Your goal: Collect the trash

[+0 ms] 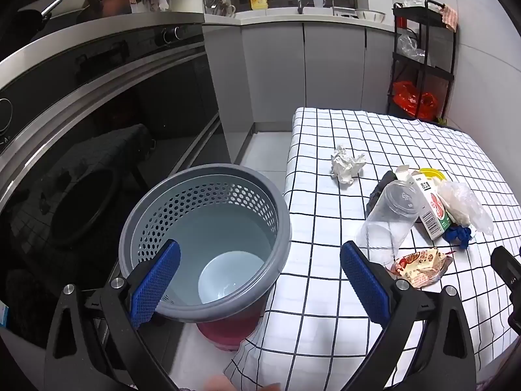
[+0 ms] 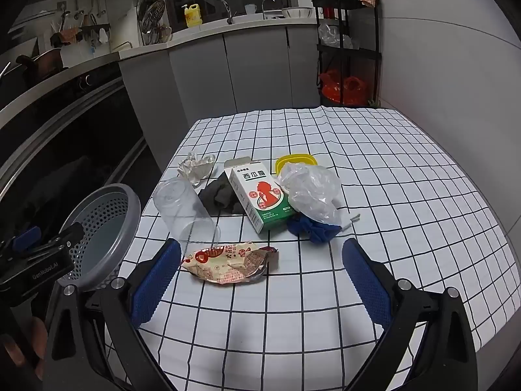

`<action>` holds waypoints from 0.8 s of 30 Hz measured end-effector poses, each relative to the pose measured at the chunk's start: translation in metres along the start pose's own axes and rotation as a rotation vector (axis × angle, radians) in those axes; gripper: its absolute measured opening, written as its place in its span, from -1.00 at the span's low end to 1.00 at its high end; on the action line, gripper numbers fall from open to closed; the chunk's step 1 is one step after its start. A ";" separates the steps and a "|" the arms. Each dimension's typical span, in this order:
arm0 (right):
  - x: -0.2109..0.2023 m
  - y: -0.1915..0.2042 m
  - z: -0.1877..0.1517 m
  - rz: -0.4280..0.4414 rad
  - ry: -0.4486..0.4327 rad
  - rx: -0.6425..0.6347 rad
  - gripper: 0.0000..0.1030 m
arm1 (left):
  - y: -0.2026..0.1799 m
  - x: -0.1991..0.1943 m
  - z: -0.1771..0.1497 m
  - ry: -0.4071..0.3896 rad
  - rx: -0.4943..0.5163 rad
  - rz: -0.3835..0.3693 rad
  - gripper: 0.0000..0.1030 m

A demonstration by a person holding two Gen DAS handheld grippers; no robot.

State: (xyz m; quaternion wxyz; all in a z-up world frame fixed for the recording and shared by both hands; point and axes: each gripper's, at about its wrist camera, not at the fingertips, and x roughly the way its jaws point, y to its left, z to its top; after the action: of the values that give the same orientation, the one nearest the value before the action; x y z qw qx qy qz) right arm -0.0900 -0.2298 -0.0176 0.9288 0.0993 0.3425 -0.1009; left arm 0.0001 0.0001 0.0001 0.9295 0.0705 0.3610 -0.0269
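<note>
Trash sits lower-centre of frame on the checked tablecloth (image 2: pixel 358 169): crumpled snack wrapper (image 2: pixel 229 262), orange/cream print, torn end at right, long axis running left-right. Clear plastic cup (image 2: pixel 184 210) lies tipped just above-left, mouth twd the camera. Right gripper (image 2: pixel 260 280) wide, nothing btwn; left gripper (image 1: pixel 260 280) wide too, over grey bin (image 1: pixel 208 228).

Bare tablecloth (image 2: pixel 374 195) right of the litter; clear cup (image 2: pixel 185 208) and carton (image 2: pixel 260 195) behind the wrapper (image 2: pixel 228 262).
</note>
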 end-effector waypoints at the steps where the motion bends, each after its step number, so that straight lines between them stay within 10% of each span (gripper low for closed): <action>1: 0.000 0.000 0.000 -0.002 -0.002 -0.001 0.84 | 0.000 0.000 0.000 -0.005 0.007 0.006 0.88; 24: -0.004 -0.003 0.001 0.008 -0.024 0.011 0.84 | 0.001 0.001 0.000 -0.004 0.016 0.002 0.88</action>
State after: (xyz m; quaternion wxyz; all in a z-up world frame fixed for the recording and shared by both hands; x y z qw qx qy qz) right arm -0.0934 -0.2321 -0.0144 0.9326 0.1045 0.3306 -0.1004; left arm 0.0013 0.0010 -0.0003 0.9297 0.0783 0.3589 -0.0289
